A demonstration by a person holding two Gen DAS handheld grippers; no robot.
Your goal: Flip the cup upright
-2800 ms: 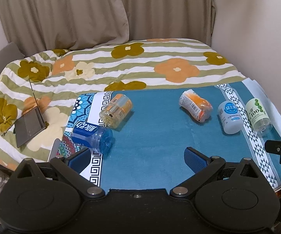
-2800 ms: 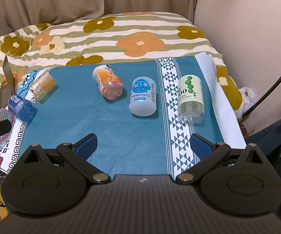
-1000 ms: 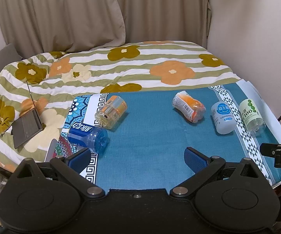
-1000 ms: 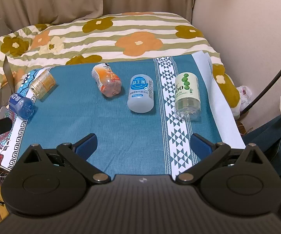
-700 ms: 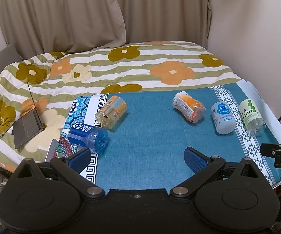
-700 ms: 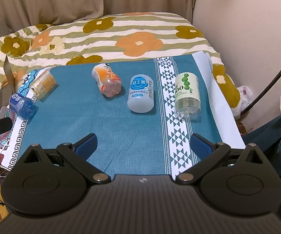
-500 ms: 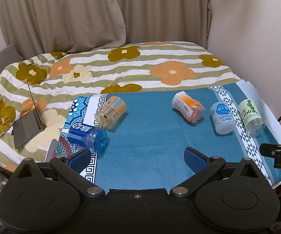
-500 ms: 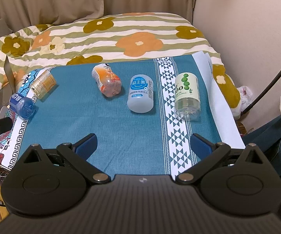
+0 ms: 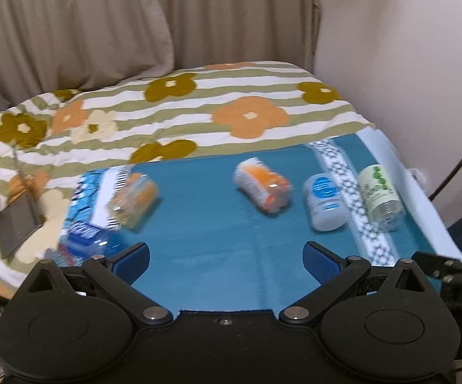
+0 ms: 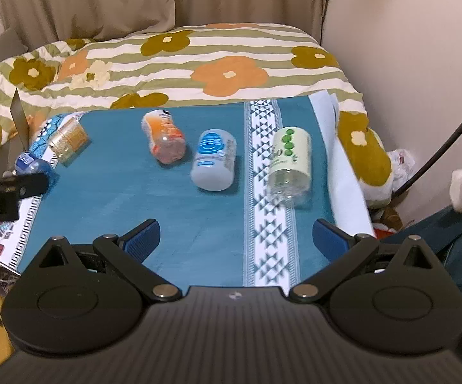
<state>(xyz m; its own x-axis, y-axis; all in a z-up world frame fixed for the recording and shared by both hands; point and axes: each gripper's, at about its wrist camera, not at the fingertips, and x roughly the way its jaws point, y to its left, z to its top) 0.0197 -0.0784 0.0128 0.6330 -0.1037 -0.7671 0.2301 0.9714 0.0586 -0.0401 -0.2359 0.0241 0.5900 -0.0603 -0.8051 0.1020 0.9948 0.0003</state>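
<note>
Nothing is done yet: all five plastic cups lie on their sides on the teal-clothed table (image 10: 109,211), including the green-dotted clear cup (image 10: 290,163). The left claw (image 9: 226,260) and right claw (image 10: 235,235) are both wide open and empty.

Five cups (image 10: 213,161) lie sideways across the cloth (image 10: 128,211), bed (image 10: 198,60) behind.

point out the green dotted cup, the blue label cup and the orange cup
green dotted cup (image 10: 290,150), right wrist view, on its label
blue label cup (image 10: 213,156), right wrist view, on its side
orange cup (image 9: 261,184), left wrist view, mid body
</note>
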